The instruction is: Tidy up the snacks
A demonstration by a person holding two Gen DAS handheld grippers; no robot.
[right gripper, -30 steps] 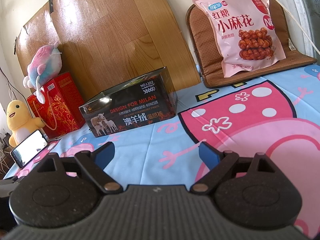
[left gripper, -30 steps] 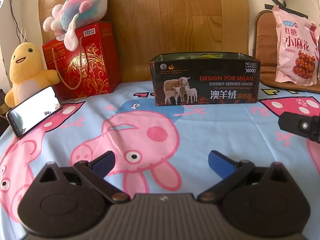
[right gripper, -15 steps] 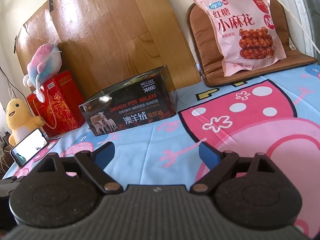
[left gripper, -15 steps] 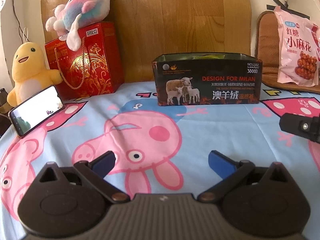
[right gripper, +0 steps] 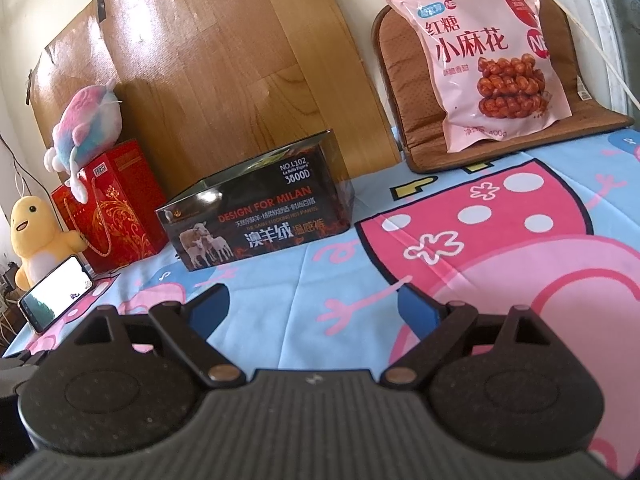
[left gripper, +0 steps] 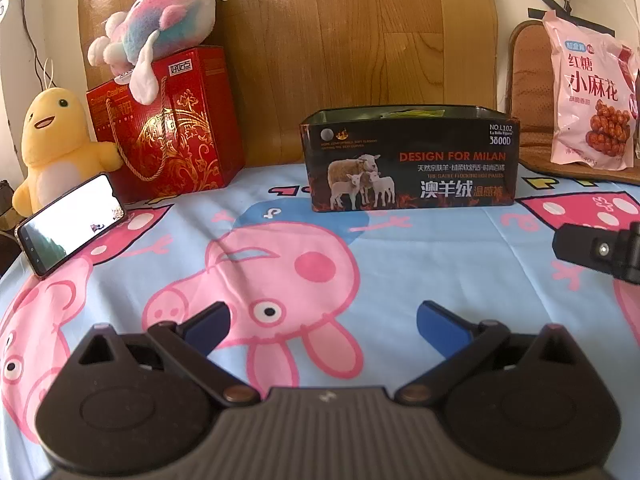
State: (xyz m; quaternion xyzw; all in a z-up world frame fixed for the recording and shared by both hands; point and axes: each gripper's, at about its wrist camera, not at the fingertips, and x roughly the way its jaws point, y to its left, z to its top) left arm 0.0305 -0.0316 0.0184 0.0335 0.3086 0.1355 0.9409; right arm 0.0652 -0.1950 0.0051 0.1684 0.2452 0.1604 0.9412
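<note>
Snacks are only partly gathered, as far as I can judge; the dark tin (left gripper: pixel 412 164) stands open on the cartoon-pig sheet (left gripper: pixel 280 264) in front of the wooden board (left gripper: pixel 360 40), and something yellow-green shows just above its rim, though what lies inside is hidden by the wall; the pink snack bag (right gripper: pixel 480 56) leans against the brown cushion (right gripper: pixel 404 92), well to the right of the tin and apart from it, so it seems to be the piece left to move; whether other snacks wait out of view I cannot tell.

Both tools are idle above the sheet on the near side of the tin; the left gripper (left gripper: pixel 324 318) has its blue fingers spread wide with nothing between them; the right gripper (right gripper: pixel 314 306) is likewise wide apart and empty, nearer the bag's side of the tin.

Left of the tin sit the red gift box (left gripper: pixel 164 128) with the plush fish (left gripper: pixel 160 28) on top, the yellow plush toy (left gripper: pixel 52 148) and the phone (left gripper: pixel 68 224) propped beside it; none of these looks to belong to the job; the remaining work appears to be fetching the bag and setting it in or beside the tin.
</note>
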